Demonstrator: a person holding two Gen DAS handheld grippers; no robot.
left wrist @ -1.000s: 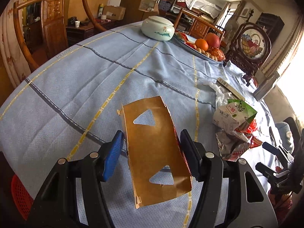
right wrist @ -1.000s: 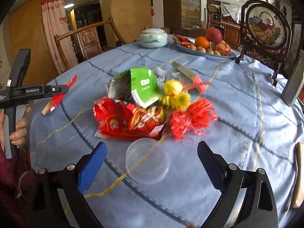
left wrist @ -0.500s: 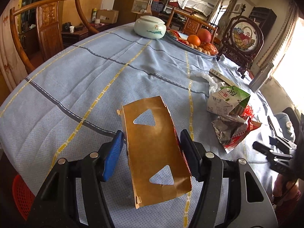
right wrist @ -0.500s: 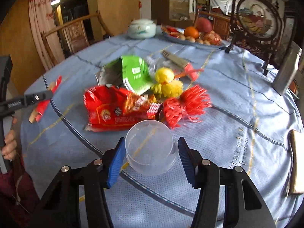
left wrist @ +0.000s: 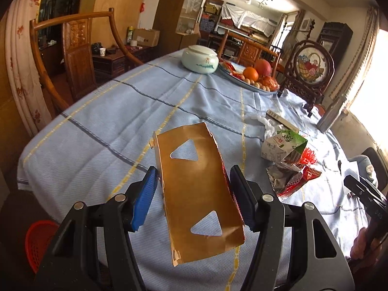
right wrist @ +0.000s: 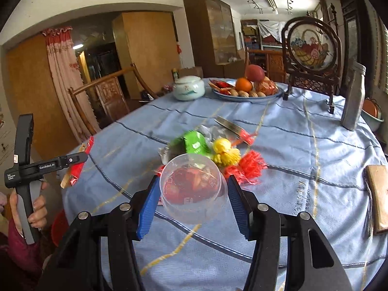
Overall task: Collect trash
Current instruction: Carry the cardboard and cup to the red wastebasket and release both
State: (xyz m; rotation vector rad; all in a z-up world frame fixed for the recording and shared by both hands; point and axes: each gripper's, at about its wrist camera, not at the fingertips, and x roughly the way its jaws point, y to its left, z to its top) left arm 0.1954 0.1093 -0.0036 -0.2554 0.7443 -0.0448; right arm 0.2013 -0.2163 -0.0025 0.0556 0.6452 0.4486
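My left gripper [left wrist: 194, 197] is shut on a torn brown cardboard piece [left wrist: 197, 194] with two triangular cut-outs, held above the blue tablecloth [left wrist: 121, 126]. My right gripper [right wrist: 192, 202] is shut on a clear plastic cup [right wrist: 192, 190], lifted off the cloth and tilted toward the camera. Behind the cup lie a red snack wrapper [right wrist: 191, 184], a green carton [right wrist: 195, 143], a yellow tassel [right wrist: 226, 154] and a red tassel [right wrist: 247, 168]. The left wrist view shows the same carton [left wrist: 283, 144] and a foil wrapper [left wrist: 289, 178] to its right.
A white lidded jar [right wrist: 188, 88], a fruit plate [right wrist: 249, 92], a framed stand [right wrist: 310, 55] and a metal flask [right wrist: 352, 97] stand at the far side. A brown pad [right wrist: 378, 198] lies at the right edge. A red basket [left wrist: 38, 242] sits on the floor at lower left.
My right gripper closed on the clear cup and lifted it off the cloth. My left gripper rose a little with the cardboard still in it.
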